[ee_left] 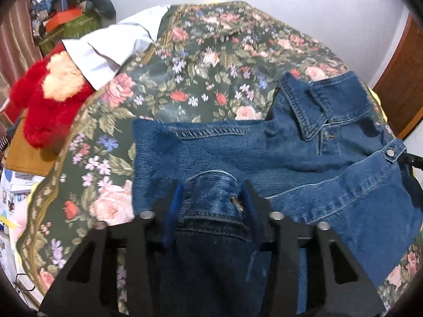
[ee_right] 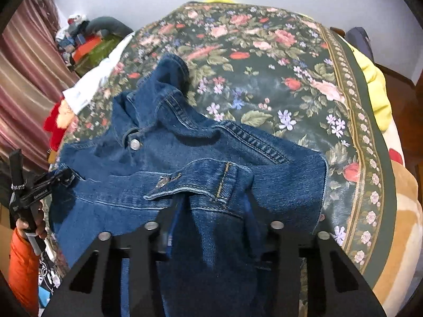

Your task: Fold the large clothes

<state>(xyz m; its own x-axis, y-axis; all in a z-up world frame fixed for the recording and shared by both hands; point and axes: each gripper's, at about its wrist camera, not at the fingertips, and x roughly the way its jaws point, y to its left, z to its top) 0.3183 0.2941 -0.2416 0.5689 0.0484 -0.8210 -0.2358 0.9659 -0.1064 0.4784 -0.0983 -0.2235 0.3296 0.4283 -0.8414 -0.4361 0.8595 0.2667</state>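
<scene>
A blue denim jacket (ee_left: 304,153) lies on a bed with a dark floral cover (ee_left: 201,60), collar (ee_left: 314,105) toward the far side. My left gripper (ee_left: 211,198) is shut on a cuffed edge of the jacket with a snap, and holds it bunched between its jaws. In the right wrist view the jacket (ee_right: 164,158) lies across the cover (ee_right: 290,79). My right gripper (ee_right: 214,200) is shut on another cuffed part of the jacket with a snap tab. The left gripper (ee_right: 63,178) also shows at the left edge there, held by a hand.
A red and cream plush toy (ee_left: 47,92) and a white garment (ee_left: 111,47) lie at the bed's left side. A cluttered pile (ee_left: 66,18) and striped curtain stand behind. A yellow item (ee_right: 375,89) and a tan plush (ee_right: 401,224) sit at the bed's right edge.
</scene>
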